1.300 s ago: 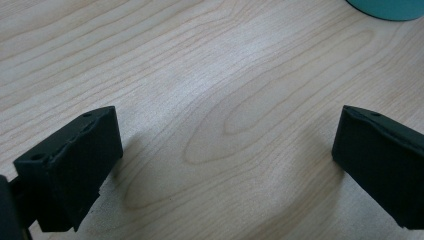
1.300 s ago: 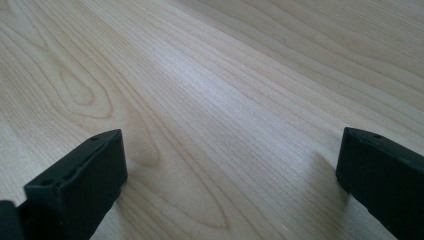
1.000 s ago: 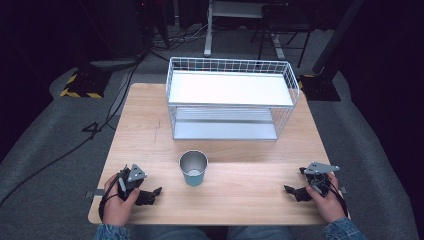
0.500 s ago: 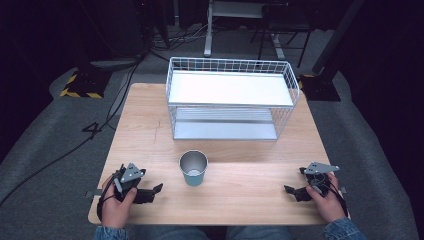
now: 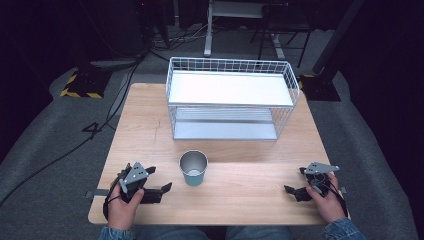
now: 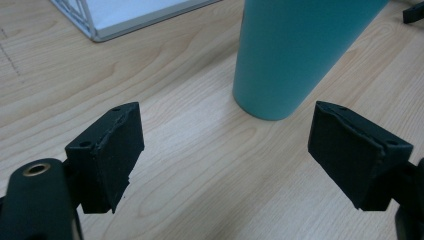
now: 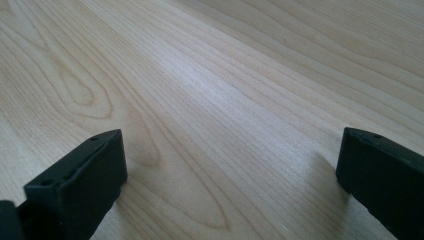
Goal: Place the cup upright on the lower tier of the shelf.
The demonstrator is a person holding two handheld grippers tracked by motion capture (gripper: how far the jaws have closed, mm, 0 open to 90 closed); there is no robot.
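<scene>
High view puts the teal cup (image 5: pixel 193 168) upright near the front middle of the worktop (image 5: pixel 250 185), in front of the wire rack (image 5: pixel 231 97). No grasp is made yet; this looks like the approach. The left gripper (image 5: pixel 159 182) lies low just left of the cup, fingers (image 6: pixel 107 150) wide apart and aimed at it (next, judging by that, it must slide in around the base). The right gripper (image 5: pixel 295 190) rests well apart, fingers also spread, empty.
</scene>
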